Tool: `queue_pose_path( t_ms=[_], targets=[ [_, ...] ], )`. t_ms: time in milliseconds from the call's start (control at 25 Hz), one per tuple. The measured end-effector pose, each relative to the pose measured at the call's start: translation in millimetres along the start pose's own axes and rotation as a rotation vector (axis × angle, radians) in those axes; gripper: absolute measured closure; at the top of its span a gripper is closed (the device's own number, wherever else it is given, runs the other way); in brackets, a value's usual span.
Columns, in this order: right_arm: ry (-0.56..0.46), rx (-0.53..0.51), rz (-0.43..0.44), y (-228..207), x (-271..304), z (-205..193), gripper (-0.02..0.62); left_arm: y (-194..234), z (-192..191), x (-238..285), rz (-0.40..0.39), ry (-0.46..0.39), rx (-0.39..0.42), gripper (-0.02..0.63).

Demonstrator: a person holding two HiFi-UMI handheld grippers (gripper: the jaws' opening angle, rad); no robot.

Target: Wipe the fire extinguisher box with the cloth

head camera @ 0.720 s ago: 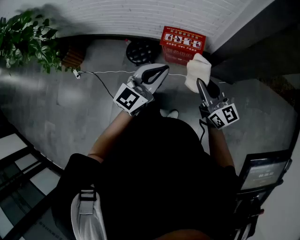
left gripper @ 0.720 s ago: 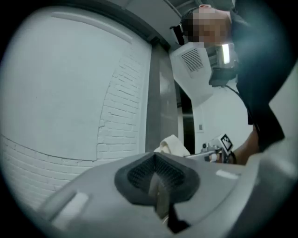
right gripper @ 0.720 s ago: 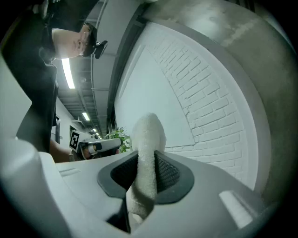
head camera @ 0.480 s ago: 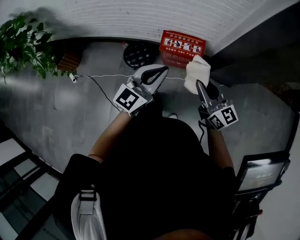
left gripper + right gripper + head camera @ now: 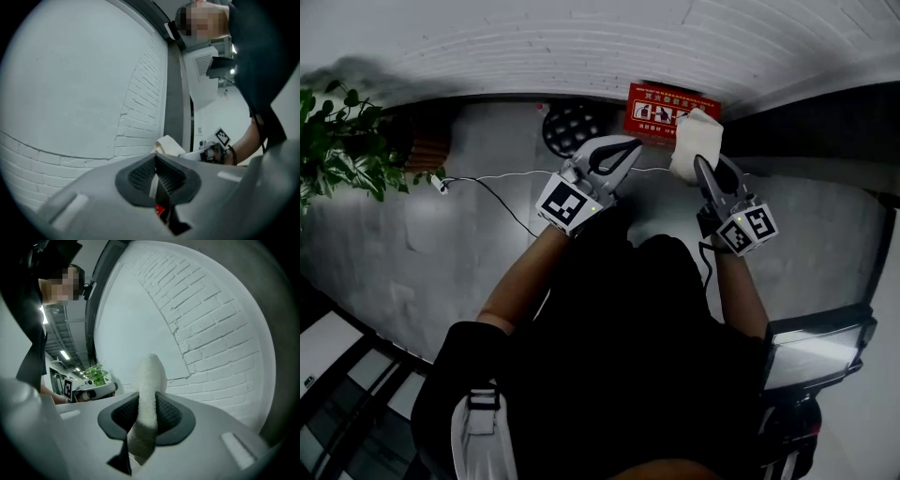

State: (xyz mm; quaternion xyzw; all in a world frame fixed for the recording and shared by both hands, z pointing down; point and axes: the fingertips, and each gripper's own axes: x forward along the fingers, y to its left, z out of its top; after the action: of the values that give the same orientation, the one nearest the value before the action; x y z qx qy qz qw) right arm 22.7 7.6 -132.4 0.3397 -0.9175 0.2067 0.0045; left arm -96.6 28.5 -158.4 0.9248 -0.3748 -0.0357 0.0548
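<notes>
A soft white cloth (image 5: 697, 139) is pinched between the closed jaws of the right gripper (image 5: 697, 165). Its free end stands above the pads, just in front of the red rectangular fire extinguisher box (image 5: 659, 105). Contact between cloth and box cannot be told. The box is set on the grey floor (image 5: 469, 216), its back against the white brick wall (image 5: 534, 47). The left gripper (image 5: 630, 145) is held near the box's front, jaws pressed together on nothing. The cloth is judged light, limp and compressible, best kept gripped low so a broad pad is presented. The box is judged rigid but perhaps easily shifted.
</notes>
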Motion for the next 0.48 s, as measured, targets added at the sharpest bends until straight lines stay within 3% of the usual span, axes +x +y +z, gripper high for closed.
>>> queue_pose_path(
  t_ms=[200, 480],
  targets=[
    [0.034, 0.009, -0.043, -33, 53, -17, 0.505, 39, -34, 28, -0.036, 0.044, -0.028, 0.607],
    [0.137, 0.029, -0.035, -98, 120, -74, 0.505, 86, -103, 74, -0.001, 0.059, -0.042, 0.607]
  ],
)
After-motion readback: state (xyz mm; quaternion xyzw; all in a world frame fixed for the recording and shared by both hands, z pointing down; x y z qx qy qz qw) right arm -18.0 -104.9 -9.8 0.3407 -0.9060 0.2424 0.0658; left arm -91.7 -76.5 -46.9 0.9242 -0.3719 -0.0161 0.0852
